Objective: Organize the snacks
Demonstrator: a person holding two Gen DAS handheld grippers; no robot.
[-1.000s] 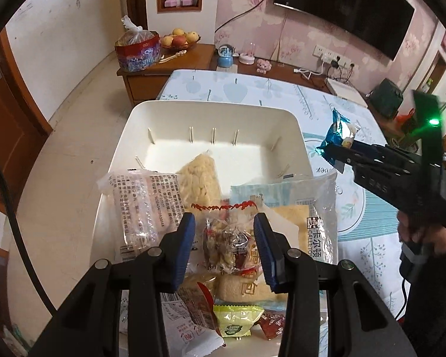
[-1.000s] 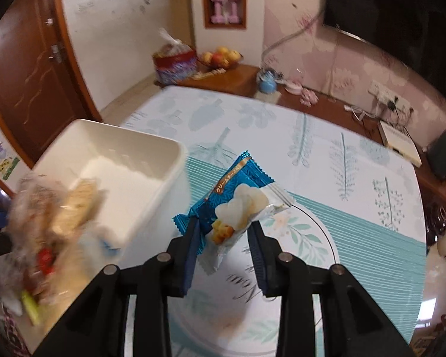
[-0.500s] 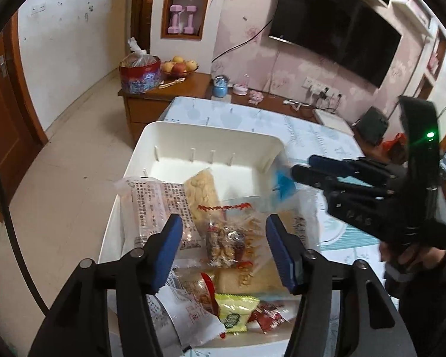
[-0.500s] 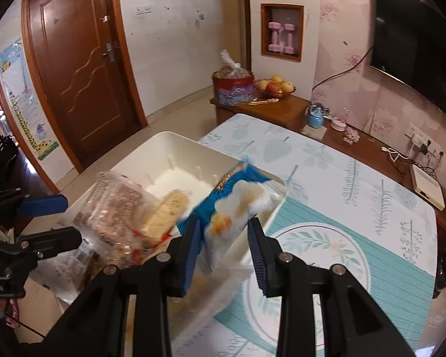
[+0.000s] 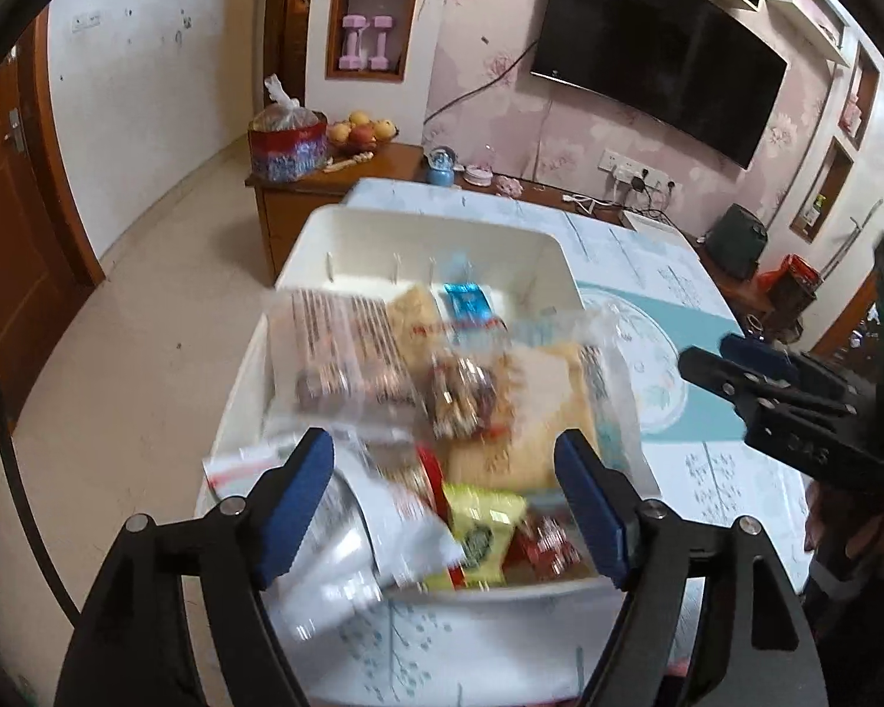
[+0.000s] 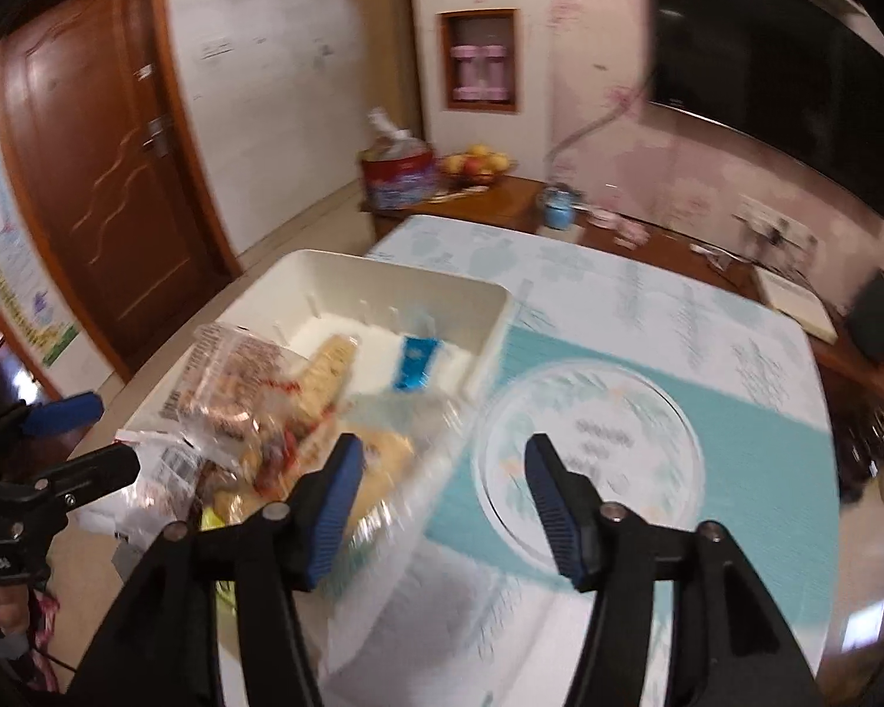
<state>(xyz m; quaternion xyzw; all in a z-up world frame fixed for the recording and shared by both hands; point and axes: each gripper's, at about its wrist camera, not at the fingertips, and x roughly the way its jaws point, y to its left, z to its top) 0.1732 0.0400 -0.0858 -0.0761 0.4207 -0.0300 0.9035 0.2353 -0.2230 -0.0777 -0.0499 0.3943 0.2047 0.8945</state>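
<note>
Gaping wide, the jaws of the left gripper (image 5: pixel 442 506) hold nothing above the near end of the white bin (image 5: pixel 424 224). The right gripper (image 6: pixel 439 492) is wide apart and empty too, over the desk (image 6: pixel 707 306) beside the bin. The blue snack pack (image 6: pixel 416 360) lies inside the bin, past the heap of snack bags (image 5: pixel 442 389), so I think it was put there to tidy up. A flowery cloth covers the desk, with a TV (image 5: pixel 660 53) on the pink wall.
</note>
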